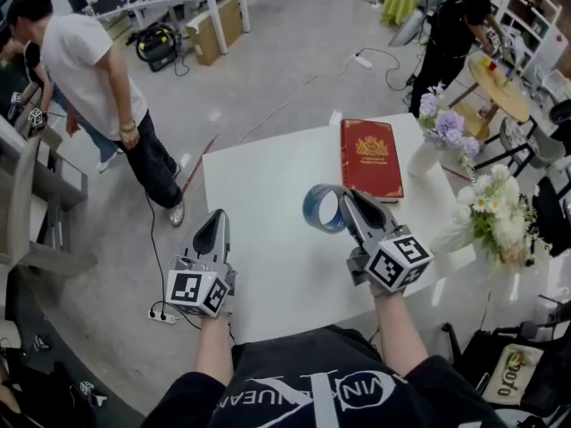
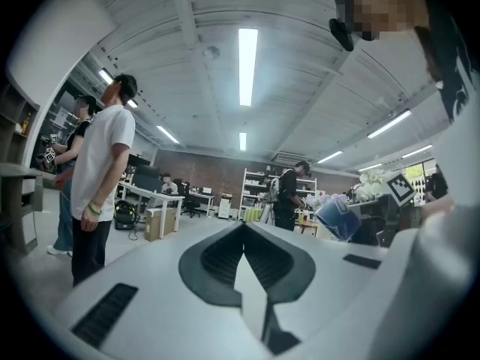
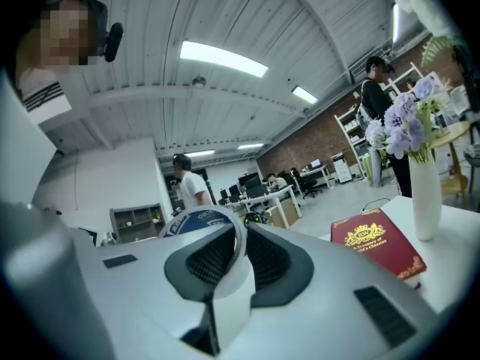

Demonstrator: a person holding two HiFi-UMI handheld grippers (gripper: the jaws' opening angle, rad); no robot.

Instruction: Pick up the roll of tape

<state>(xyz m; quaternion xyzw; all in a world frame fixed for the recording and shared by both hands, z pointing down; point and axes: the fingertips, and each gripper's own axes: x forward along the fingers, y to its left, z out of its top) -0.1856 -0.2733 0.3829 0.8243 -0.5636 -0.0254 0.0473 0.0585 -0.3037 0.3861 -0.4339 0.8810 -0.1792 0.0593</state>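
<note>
- The right gripper (image 1: 343,196) pinched the wall of the roll of tape (image 1: 321,209), which stood upright over the white tabletop (image 1: 268,248), near a red book (image 1: 370,157).
- The left gripper (image 1: 218,217) had its jaws pressed together, empty, beside the tabletop edge.

Tape roll (image 1: 310,209) in right gripper (image 1: 344,194)

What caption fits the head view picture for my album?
Right gripper holds the roll of tape over the white table, near a red book.
</note>
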